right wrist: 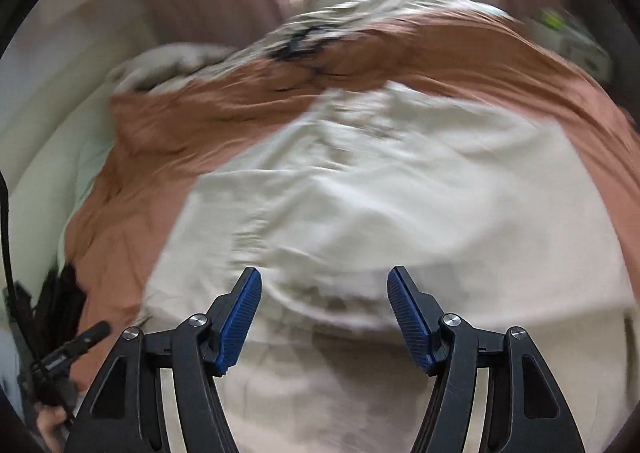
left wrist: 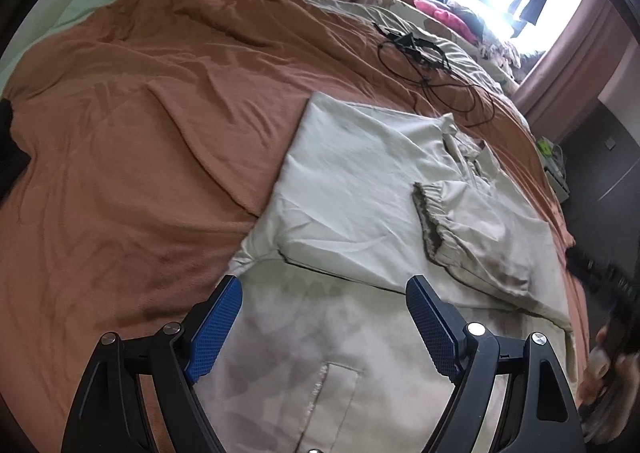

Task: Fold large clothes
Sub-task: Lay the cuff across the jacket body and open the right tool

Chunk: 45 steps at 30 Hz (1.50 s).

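Cream jacket (left wrist: 360,189) lying half folded near the right edge of the bed (left wrist: 120,173). Left gripper (left wrist: 324,293) wide open, empty, above it. Right gripper (right wrist: 324,285) partly open, empty.

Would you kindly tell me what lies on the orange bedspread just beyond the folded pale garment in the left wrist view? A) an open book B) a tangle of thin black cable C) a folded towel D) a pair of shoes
B: a tangle of thin black cable lies loose on the orange bedspread just past the far edge of the pale garment; no shoes, book or towel show there.
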Available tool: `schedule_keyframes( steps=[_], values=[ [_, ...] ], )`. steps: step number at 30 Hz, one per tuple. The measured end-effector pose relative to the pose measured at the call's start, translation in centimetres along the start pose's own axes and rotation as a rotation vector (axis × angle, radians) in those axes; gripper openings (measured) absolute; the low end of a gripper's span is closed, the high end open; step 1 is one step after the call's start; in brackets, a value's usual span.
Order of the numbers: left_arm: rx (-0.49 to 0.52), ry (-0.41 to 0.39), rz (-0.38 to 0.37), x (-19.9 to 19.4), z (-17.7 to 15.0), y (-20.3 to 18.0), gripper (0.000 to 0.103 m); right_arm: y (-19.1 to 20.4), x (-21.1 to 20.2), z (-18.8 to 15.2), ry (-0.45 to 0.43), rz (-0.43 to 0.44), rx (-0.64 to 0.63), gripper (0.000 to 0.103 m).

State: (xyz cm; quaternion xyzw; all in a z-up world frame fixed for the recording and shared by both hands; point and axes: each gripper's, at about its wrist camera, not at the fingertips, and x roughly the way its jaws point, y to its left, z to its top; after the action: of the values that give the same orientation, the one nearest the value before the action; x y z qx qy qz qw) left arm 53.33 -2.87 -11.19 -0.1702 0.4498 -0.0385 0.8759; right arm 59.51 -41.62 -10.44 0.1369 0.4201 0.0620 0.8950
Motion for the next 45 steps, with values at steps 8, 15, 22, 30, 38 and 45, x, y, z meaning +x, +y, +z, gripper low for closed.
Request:
schedule_keyframes(
  steps=[8,15,22,30,38,45],
  values=[
    [0.024,0.005,-0.017,0.7,0.4,-2.7,0.085,-10.7,-1.3,-2.6,-0.029,-0.093,0.229,0.066],
    [0.122,0.058,-0.024,4.6,2.7,-7.9,0.085,-18.6,-1.5,-3.8,-0.020,-0.068,0.505,0.066],
    [0.137,0.147,-0.014,10.3,4.1,-11.6,0.085,-24.5,-2.5,-5.3,-0.067,0.009,0.749,0.066],
    [0.171,0.231,0.046,16.0,4.5,-13.5,0.085,-29.7,-2.7,-6.5,-0.138,0.100,0.942,0.066],
    [0.218,0.245,0.055,17.1,3.2,-14.4,0.046,-32.2,-1.9,-7.0,-0.183,0.135,1.017,0.040],
    [0.233,0.259,0.020,16.2,2.6,-15.0,0.040,-32.8,-1.9,-7.2,-0.206,0.099,1.047,0.028]
  ],
)
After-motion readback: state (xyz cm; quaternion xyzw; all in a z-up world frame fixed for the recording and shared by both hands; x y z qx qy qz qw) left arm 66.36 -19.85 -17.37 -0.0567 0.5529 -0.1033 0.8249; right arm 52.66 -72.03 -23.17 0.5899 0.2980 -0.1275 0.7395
